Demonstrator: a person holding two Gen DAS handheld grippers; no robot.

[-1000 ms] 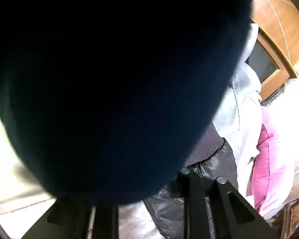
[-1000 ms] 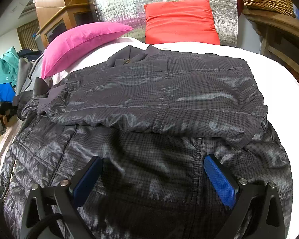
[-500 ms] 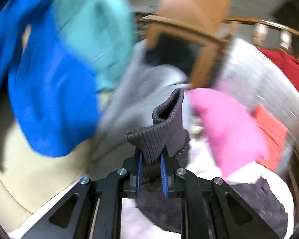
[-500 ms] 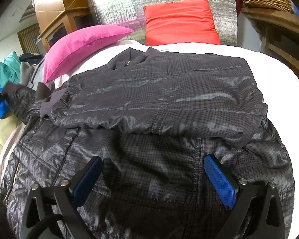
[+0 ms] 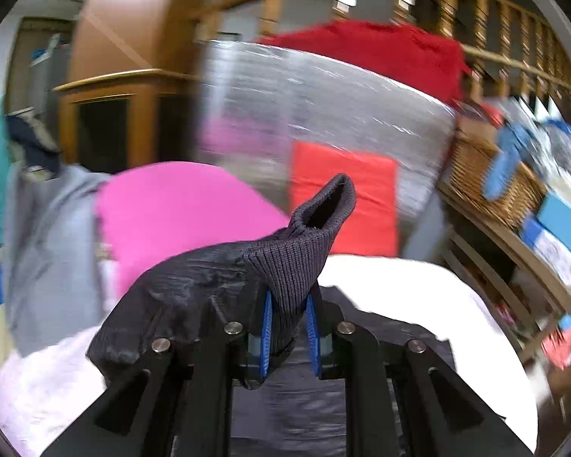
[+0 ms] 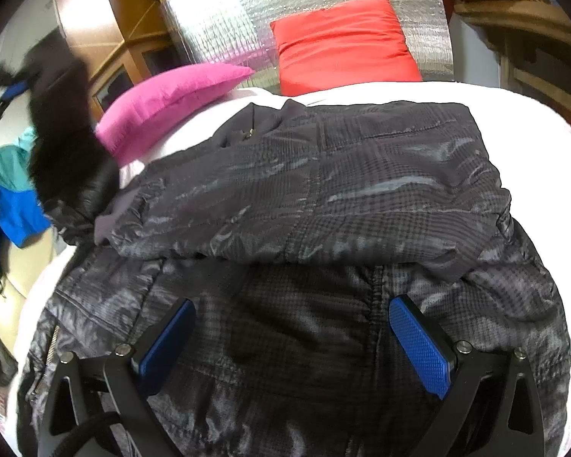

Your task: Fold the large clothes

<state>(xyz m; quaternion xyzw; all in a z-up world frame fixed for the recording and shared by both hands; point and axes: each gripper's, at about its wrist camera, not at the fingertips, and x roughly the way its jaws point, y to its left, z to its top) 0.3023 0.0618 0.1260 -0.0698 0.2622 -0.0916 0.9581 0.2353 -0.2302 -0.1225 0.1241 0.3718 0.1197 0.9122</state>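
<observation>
A dark grey checked puffer jacket (image 6: 316,198) lies on the white bed (image 6: 521,110), one sleeve folded across its chest. My left gripper (image 5: 288,337) is shut on the ribbed knit cuff (image 5: 308,251) of the other sleeve, held up in the air above the bed. In the right wrist view that raised sleeve (image 6: 63,129) shows as a dark blur at the left. My right gripper (image 6: 293,346) stands open low over the jacket's hem, its blue pads (image 6: 418,342) wide apart with nothing gripped between them.
A pink pillow (image 6: 171,95) and a red pillow (image 6: 342,42) lean on a silver padded headboard (image 6: 240,11). Blue and teal clothes (image 6: 7,198) lie off the bed's left side. A wicker basket (image 5: 487,179) sits on a wooden shelf at the right.
The left gripper has swung up and toward the bed with the cuff, lifting the sleeve; its view went from dark cloth to the headboard. The right gripper stayed put.
</observation>
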